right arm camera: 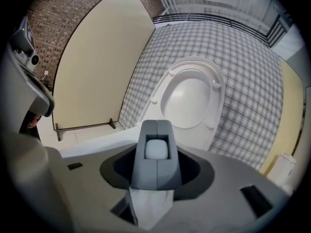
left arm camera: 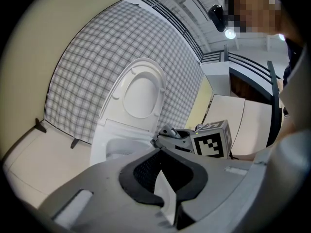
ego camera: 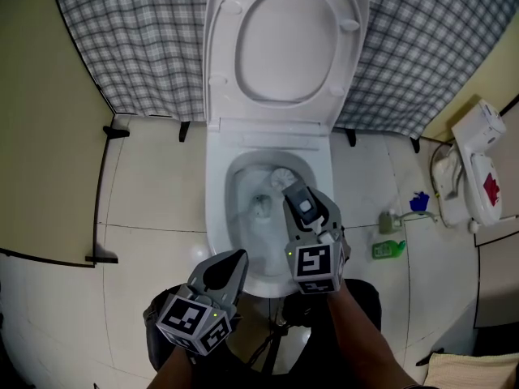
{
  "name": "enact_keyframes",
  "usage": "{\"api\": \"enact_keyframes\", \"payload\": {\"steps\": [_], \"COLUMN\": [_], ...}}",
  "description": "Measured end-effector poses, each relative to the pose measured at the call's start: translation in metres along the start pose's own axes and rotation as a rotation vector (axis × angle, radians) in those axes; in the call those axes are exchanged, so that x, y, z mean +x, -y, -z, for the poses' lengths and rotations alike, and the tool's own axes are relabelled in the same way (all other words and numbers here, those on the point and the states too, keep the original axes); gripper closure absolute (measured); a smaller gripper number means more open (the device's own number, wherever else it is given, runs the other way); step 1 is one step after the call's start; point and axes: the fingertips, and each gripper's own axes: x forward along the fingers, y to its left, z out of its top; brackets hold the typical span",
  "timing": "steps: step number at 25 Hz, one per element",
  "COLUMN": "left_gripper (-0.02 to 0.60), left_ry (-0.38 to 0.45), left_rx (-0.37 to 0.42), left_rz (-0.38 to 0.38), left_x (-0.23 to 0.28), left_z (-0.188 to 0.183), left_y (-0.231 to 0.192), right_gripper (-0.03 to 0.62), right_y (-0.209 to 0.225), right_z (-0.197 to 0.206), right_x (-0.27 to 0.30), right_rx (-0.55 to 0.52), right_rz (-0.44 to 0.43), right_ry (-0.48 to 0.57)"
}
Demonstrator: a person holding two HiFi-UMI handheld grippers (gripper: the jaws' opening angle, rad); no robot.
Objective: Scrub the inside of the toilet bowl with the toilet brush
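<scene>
The white toilet [ego camera: 212,209] stands with its lid [ego camera: 284,43] raised, and there is water in the bowl. The toilet brush has a white head [ego camera: 280,177] low against the bowl's far right wall. Its grey handle [ego camera: 303,205] runs back into my right gripper [ego camera: 312,221], which is shut on it above the bowl's right side. In the right gripper view the handle [right arm camera: 156,154] fills the middle between the jaws. My left gripper [ego camera: 235,262] hovers at the bowl's near left rim, jaws together and holding nothing. In the left gripper view the left gripper [left arm camera: 163,154] faces the bowl [left arm camera: 116,147].
A checked curtain [ego camera: 138,39] hangs behind the toilet. On the tiled floor to the right lie a green bottle [ego camera: 389,250] and a blue object [ego camera: 419,203], next to a white appliance [ego camera: 474,173]. A thin black frame [ego camera: 101,193] stands at the left.
</scene>
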Motion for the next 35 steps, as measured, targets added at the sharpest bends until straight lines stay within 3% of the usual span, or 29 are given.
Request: {"api": "enact_keyframes", "payload": {"steps": [8,12,17,26,29,35], "left_gripper": [0.572,0.572,0.572,0.572,0.572,0.572], "left_ry": [0.005,0.007,0.006,0.041,0.057,0.093], "left_rx": [-0.013,-0.025,-0.024,-0.021,-0.018,-0.004], "left_rz": [-0.009,-0.011,-0.001,-0.002,-0.008,-0.016], "left_x": [-0.003,-0.005,-0.005,-0.01,-0.011,-0.021], "left_z": [0.002,0.001,0.001,-0.011,-0.018,-0.031], "left_y": [-0.003,-0.005,-0.005,-0.001,-0.001,0.003], "right_gripper": [0.393,0.393,0.393,0.391,0.393,0.393], "right_y": [-0.075,-0.088,-0.053,0.012,0.004,-0.051], "right_z": [-0.029,-0.039,-0.022,0.013,0.009,0.001], "right_x": [0.006,0.01,0.016,-0.016,-0.034,-0.064], "right_rx": [-0.011,-0.024,-0.081,0.027,0.077,0.297], "right_rz": [-0.174,-0.194,-0.089,0.049,-0.013,-0.207], "right_ry": [0.077,0.102,0.052,-0.071,-0.073,-0.054]}}
